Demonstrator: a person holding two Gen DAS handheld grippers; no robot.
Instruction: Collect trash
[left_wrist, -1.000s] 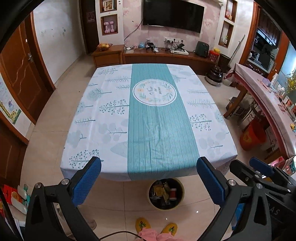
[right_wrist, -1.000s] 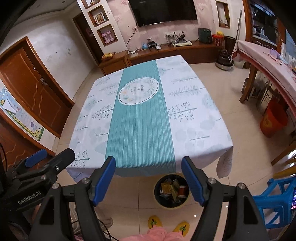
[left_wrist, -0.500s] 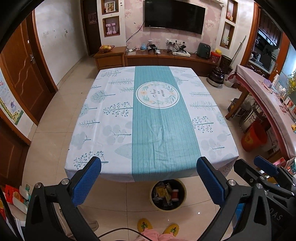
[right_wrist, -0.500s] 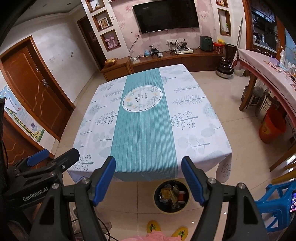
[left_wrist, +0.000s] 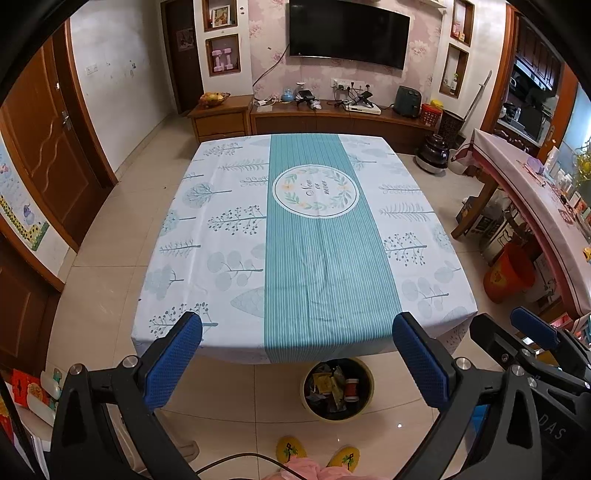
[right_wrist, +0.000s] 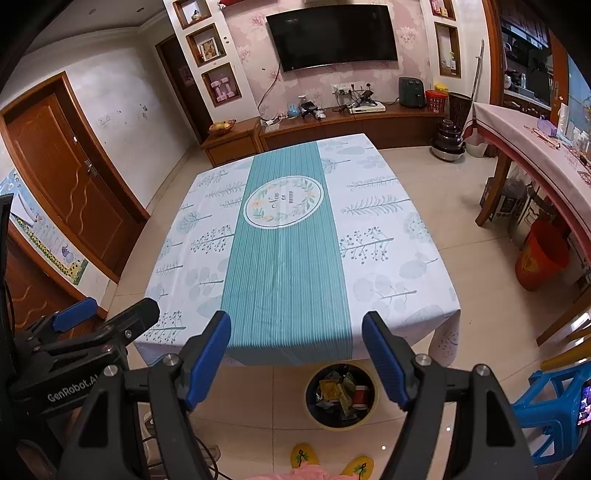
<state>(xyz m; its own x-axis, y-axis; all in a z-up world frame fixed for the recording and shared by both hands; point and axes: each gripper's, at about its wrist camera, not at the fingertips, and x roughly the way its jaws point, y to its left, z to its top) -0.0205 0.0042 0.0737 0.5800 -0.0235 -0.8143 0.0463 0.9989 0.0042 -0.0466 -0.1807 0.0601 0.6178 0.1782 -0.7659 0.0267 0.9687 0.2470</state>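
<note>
left gripper (left_wrist: 297, 360): jaws wide apart, nothing between; held above the near table edge, angled down at the floor.
right gripper (right_wrist: 297, 360): jaws wide apart, empty; beside the left one, same downward tilt. Likely both parked, no pick in hand.
trash (left_wrist: 334, 386): crumpled wrappers plus a red spool-like item, all inside the bin.
bin (left_wrist: 369, 384): round, pale rim, dark inside; on the floor tiles just past the table edge, in front of the slippers (left_wrist: 317, 452), so drops are short.
table (left_wrist: 221, 236): smooth cloth, teal striped middle, tree prints; no trash visible on it.
progress: looks done or nearly.
</note>
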